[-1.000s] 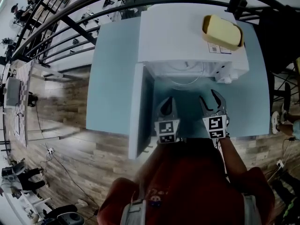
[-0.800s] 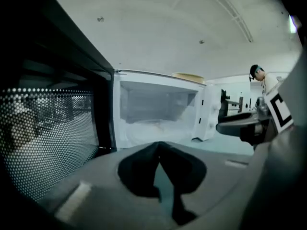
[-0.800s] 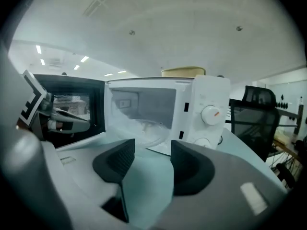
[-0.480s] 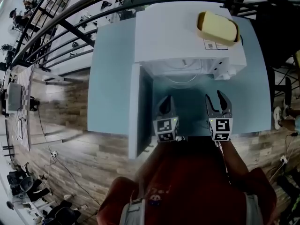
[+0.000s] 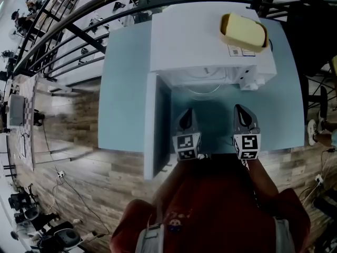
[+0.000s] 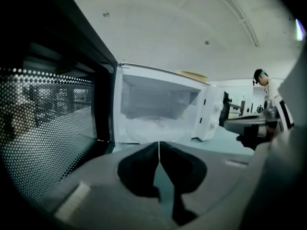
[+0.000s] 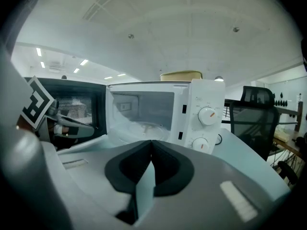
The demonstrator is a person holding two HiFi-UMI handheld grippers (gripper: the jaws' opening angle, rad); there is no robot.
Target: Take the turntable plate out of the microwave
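The turntable plate (image 7: 145,127) lies flat on the floor of the microwave (image 5: 200,36) cavity, pale and see-through, its near rim toward the open front. It looks like glass. I judge it stiff, fairly heavy, smooth enough to slip, and quick to chip if knocked on the cavity's edge. The near rim is the only place to take hold of it; a pinch either side of centre should keep it level as it comes out.

Being round, it has no long axis and points nowhere — its face is up and ought to stay so.

The door (image 5: 157,125) stands open on the left. A yellow lidded box (image 5: 243,30) sits on the microwave's top at the far right.

Both tools hang over the pale blue table (image 5: 126,88) just in front of the opening, short of the plate. The left gripper (image 5: 186,117) has its jaws together on nothing. The right gripper (image 5: 243,114) has just been closing its jaws, and they meet with nothing between them. Both pairs would have to part before any grasp.
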